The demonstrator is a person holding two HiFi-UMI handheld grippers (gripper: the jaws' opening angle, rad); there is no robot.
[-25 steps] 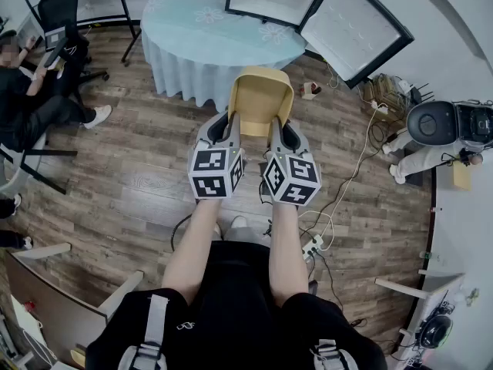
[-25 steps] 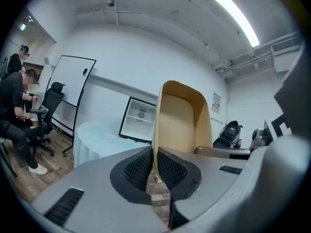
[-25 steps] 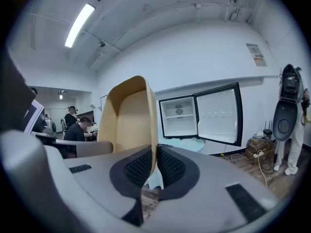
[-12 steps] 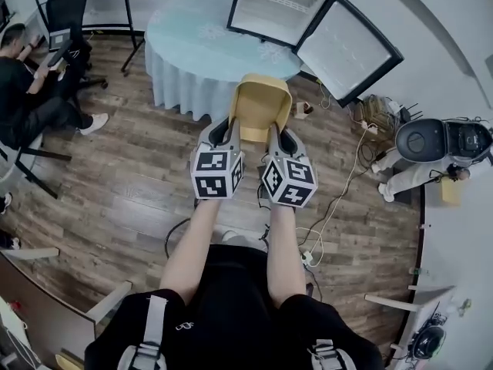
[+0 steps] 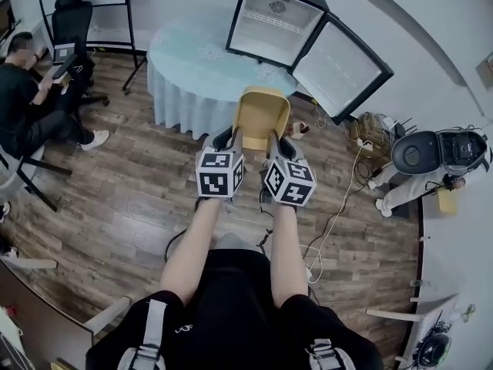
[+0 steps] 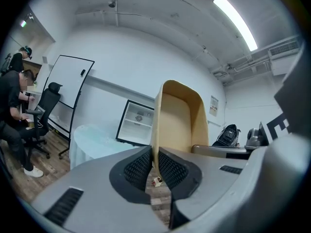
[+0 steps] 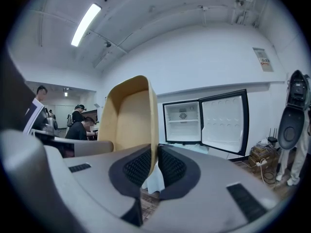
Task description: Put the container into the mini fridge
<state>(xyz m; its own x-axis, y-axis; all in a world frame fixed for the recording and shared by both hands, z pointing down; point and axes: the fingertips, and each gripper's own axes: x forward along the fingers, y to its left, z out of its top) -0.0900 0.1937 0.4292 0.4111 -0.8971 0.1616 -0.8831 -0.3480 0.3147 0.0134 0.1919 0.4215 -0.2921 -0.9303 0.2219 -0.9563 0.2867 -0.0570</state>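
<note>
A tan, open-topped container (image 5: 262, 110) hangs in the air in front of me, held by both side walls. My left gripper (image 5: 233, 135) pinches its left wall (image 6: 177, 120), which sits thin between the pads (image 6: 138, 166). My right gripper (image 5: 274, 138) pinches the right wall (image 7: 129, 120) the same way. Both sets of jaws are opening slightly, with the wall still between them and touched. The mini fridge (image 5: 273, 18) stands on a round table (image 5: 185, 52) ahead, its door (image 5: 339, 64) swung wide to the right and its white inside bare.
A pale blue cloth covers the table. A seated person (image 5: 23, 91) and an office chair (image 5: 73, 14) are at the far left. A white machine (image 5: 439, 153) stands at the right, with cables and a power strip (image 5: 347, 191) on the wood floor.
The container and both grippers have moved forward toward the table. The fridge and its open door now show more fully at the top of the head view.
</note>
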